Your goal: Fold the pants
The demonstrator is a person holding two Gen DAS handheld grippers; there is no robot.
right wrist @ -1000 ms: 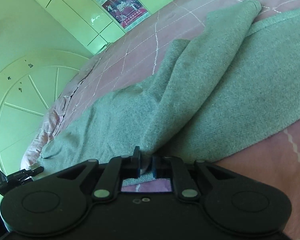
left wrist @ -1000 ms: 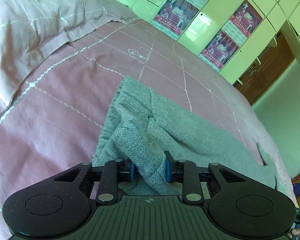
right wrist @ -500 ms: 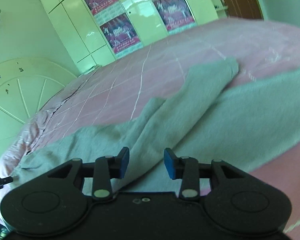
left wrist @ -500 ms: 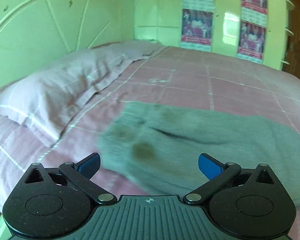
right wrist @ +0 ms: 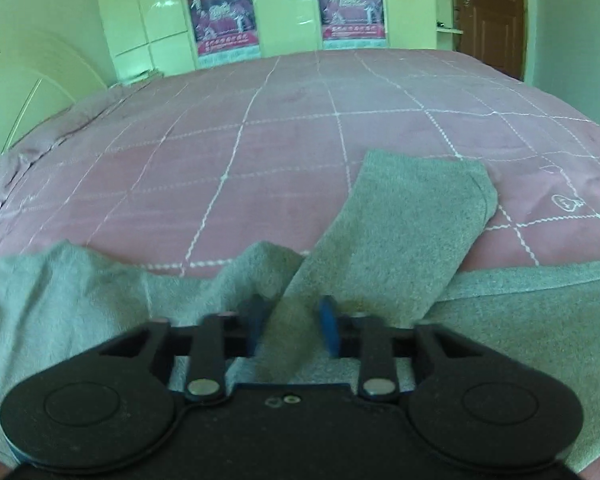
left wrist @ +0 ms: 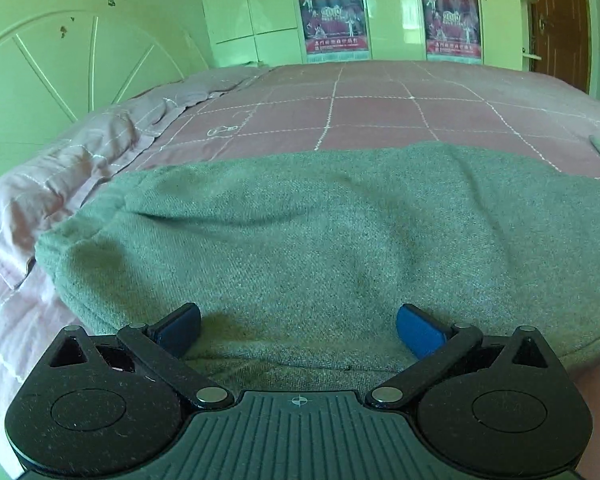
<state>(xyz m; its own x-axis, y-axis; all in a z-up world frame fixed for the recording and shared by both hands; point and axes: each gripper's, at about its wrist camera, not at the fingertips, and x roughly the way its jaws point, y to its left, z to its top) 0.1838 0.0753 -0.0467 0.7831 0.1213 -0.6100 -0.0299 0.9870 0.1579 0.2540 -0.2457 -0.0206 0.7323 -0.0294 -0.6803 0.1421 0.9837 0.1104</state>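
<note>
Pants: the grey knit pants (left wrist: 320, 240) lie across the near part of the pink quilted bedspread (left wrist: 380, 112). They spread flat from 9 to 3 o'clock in the left wrist view. In the right wrist view one leg (right wrist: 412, 220) is doubled over the rest, its hem pointing to 1 o'clock.
Step in hand: by my reading, an early fold. One leg is partly laid over and the edges are not yet lined up.
Right gripper: the right gripper (right wrist: 292, 320) has just been closing, with a ridge of the folded leg between its blue pads. It appears to pinch that fold, though the pads are blurred.
Left gripper: the left gripper (left wrist: 298, 324) has just been opening. Its jaws are spread wide and the cloth lies beneath them, unpinched.
Next move: the left likely needs a fresh hold on the near edge, so that both hands can carry the layers over together without dragging the lower one.
Pose: both grippers tilt downward over the near edge of the bed, looking toward 12 o'clock.
Surroundings: a pale pink pillow (left wrist: 80, 168) lies at 9 o'clock, against a light green headboard (left wrist: 60, 60). Glossy wardrobe doors with posters (left wrist: 388, 12) stand at 12 o'clock.
</note>
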